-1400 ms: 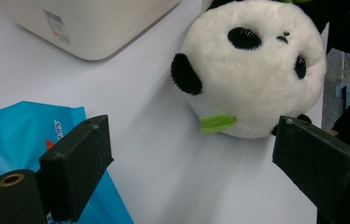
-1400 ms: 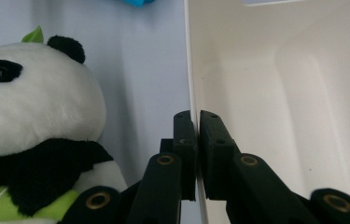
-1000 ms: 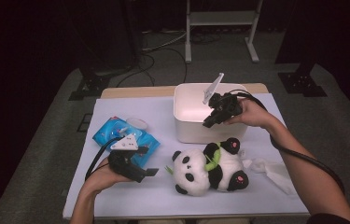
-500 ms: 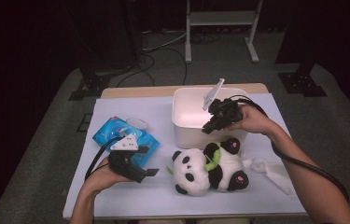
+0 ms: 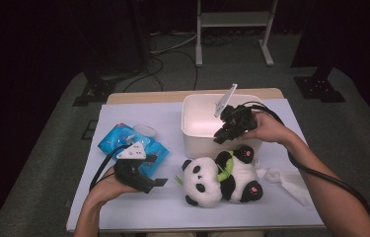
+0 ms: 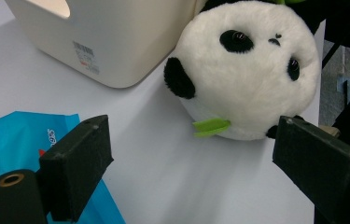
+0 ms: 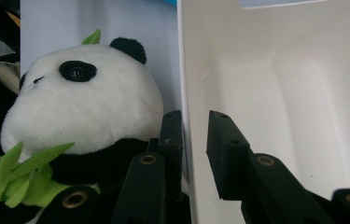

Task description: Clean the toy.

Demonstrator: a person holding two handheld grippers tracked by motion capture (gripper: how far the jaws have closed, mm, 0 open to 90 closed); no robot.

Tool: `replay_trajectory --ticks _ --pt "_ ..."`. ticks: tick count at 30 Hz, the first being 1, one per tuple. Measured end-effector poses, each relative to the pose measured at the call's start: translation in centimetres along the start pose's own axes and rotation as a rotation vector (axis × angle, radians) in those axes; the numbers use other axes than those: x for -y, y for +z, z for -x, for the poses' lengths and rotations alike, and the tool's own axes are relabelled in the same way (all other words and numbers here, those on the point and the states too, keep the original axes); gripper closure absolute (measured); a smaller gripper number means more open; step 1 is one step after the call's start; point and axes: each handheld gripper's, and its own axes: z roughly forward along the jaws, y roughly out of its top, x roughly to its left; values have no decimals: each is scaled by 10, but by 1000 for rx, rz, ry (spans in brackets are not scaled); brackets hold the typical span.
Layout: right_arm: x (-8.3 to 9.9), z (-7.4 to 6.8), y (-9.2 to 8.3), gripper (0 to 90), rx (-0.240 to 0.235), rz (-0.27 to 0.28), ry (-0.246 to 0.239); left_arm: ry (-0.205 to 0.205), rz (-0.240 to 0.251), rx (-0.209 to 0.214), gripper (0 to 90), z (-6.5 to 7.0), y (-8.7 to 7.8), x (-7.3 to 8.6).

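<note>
Right gripper view: the right hand-held gripper (image 7: 193, 128), jaws just opened, is seen straddling the near wall of the white plastic bin (image 7: 275, 93), unclamped; left hand-held gripper (image 6: 191, 158) open.

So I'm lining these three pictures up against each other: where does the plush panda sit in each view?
High view: the plush panda lies at lower centre, just in front of the white bin.
Left gripper view: its white head sits at upper right, beyond the open jaws.
Right gripper view: its head is at left, against the bin's outer side.
Shared landmark: the white bin, standing right beside the panda in all three views.
</note>
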Motion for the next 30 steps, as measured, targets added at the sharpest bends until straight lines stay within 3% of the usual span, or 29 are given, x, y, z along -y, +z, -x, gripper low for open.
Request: replay_trajectory --ticks 12,22,30 --pt "12 -5 -25 659 34 75 11 -6 -8 4 110 -1 3 3" --pt "24 -26 -46 619 58 75 14 -2 -3 5 110 2 2 1" --pt "40 -44 -45 600 41 85 10 -10 -5 12 110 4 3 3"
